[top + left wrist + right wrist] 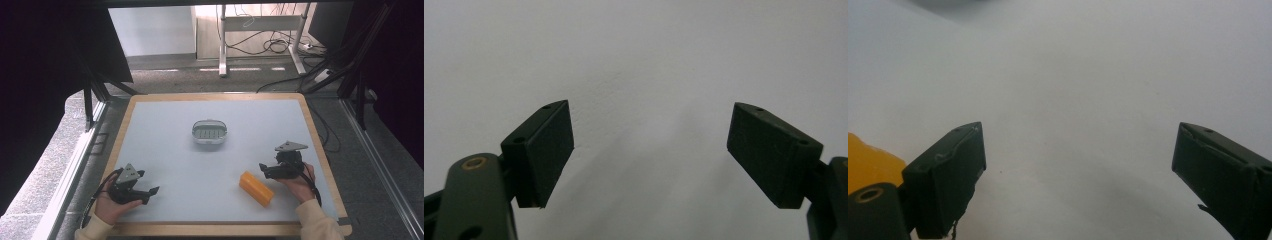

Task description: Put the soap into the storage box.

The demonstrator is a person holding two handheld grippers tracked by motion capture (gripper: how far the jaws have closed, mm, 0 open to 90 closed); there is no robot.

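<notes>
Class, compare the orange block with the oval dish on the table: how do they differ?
The orange block is a solid bar with straight edges; the dish is a rounded oval, hollow and grey. The block lies slantwise near the right gripper; the dish sits mid-table, apart from both grippers. Both rest untouched on the table.

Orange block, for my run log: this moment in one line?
orange block: on table, untouched | right gripper: open, beside it | left gripper: open, empty

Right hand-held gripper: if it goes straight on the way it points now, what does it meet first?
Probably nothing: the right hand-held gripper points across bare table; the orange block lies beside its line.
</notes>
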